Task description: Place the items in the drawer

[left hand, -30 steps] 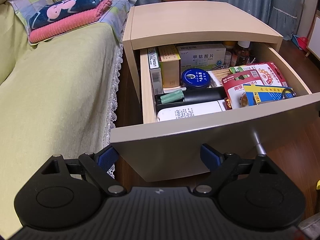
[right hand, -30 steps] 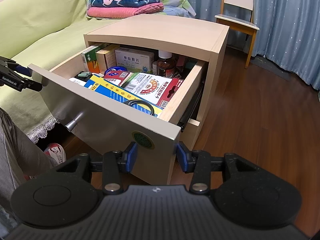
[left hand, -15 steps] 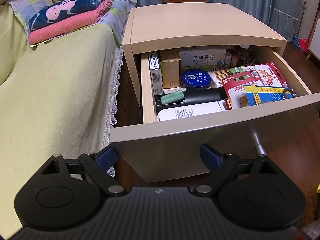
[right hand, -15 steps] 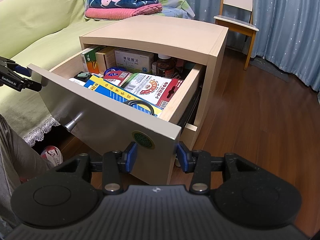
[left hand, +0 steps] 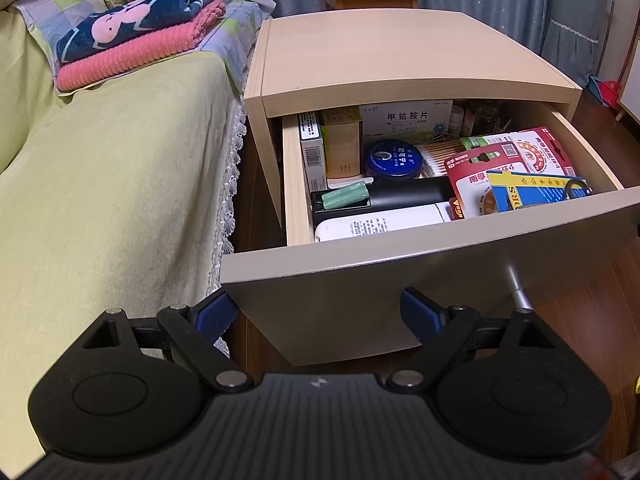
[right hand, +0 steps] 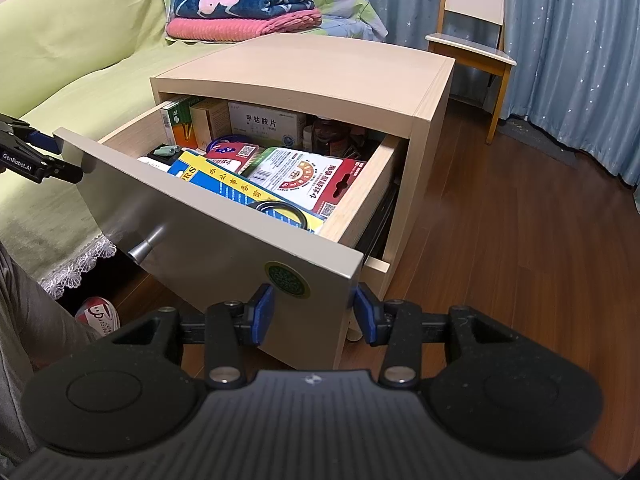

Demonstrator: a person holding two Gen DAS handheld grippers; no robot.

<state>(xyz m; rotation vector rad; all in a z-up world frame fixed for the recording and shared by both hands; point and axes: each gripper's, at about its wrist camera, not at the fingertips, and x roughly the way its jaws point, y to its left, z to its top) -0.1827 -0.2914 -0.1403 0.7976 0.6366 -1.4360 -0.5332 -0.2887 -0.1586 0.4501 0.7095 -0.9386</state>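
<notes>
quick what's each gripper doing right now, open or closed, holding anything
Left gripper: open, holding nothing, fingers either side of the drawer front's left corner.
Right gripper: open, holding nothing, fingers either side of its right corner.

My matt black plastic left gripper [left hand: 320,312] faces the drawer [left hand: 400,280] of smooth pale wood with its dull metal knob [left hand: 520,296], glossy paper packets [left hand: 516,168] at two o'clock, ribbed pink cloth [left hand: 132,52] at ten.

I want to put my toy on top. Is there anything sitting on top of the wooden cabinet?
No, the flat top of the cabinet is bare wood, while all the boxes sit inside the open drawer below it.
</notes>
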